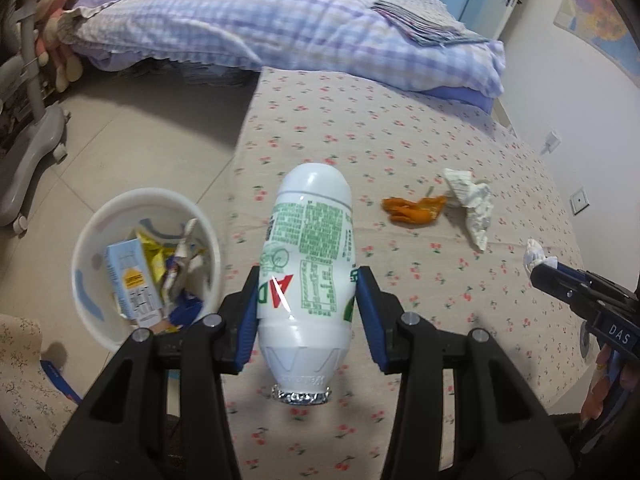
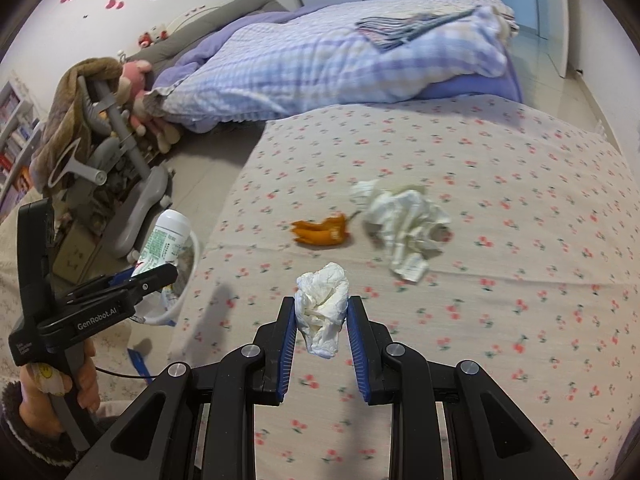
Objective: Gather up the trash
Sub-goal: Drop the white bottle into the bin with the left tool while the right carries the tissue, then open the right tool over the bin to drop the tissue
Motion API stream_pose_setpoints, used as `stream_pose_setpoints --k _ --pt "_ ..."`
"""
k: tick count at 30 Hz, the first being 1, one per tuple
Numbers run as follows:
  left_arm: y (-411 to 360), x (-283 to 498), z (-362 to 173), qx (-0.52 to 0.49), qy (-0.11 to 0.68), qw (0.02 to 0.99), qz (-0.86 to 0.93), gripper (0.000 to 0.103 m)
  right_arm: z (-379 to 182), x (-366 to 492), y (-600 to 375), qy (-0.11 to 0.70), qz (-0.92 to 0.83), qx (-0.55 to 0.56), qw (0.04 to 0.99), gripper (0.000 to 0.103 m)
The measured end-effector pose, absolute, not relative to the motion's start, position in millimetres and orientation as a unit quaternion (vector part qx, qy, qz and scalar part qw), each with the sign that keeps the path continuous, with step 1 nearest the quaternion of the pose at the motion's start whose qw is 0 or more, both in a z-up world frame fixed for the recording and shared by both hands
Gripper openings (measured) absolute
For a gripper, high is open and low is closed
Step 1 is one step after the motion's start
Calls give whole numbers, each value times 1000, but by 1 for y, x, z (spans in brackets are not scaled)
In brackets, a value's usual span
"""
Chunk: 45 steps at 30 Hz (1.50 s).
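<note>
A white bottle (image 1: 308,264) is clamped in the left hand-held gripper (image 1: 306,300), held above the bed (image 1: 400,152) just beside the bin (image 1: 100,320). Its long axis runs along the fingers, foil mouth toward the camera. A crumpled tissue (image 2: 322,312) is gripped by the right hand-held gripper (image 2: 322,320). Disposal is judged in hand; carriage over the bin and release are called for next.

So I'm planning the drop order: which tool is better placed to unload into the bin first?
Left. The left tool holds the white bottle right beside the white bin on the floor. The right tool, gripping a tissue wad, sits farther over the bed.
</note>
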<state>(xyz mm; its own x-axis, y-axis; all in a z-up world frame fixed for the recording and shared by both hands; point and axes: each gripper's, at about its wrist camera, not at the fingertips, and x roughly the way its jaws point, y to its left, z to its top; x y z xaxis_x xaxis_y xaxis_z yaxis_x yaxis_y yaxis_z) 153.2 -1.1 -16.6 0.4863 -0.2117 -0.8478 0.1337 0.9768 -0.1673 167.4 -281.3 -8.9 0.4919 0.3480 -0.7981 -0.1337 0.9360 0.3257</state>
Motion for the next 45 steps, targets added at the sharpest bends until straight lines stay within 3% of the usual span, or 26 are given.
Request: stream_pose_setpoints --k 11,19,20,21,23,35,45 --pt "96 158 -28 -92 497 863 -15 48 -8 181 -217 490 175 102 848 27" --pt "125 168 -39 -105 481 870 1 48 -15 191 -167 498 194 83 841 27" --pt "127 170 -41 -101 479 872 6 58 -16 193 -164 498 195 82 841 27" --pt "129 172 -43 -99 483 870 11 75 -17 195 -159 499 197 81 840 27" --pt "132 171 -43 -97 482 871 25 85 -19 198 -150 501 200 80 838 27" --pt "182 153 -49 -100 504 853 95 94 -30 228 -97 509 225 86 826 27" --pt "212 139 -54 -126 516 839 118 95 -51 242 -38 524 257 87 807 28"
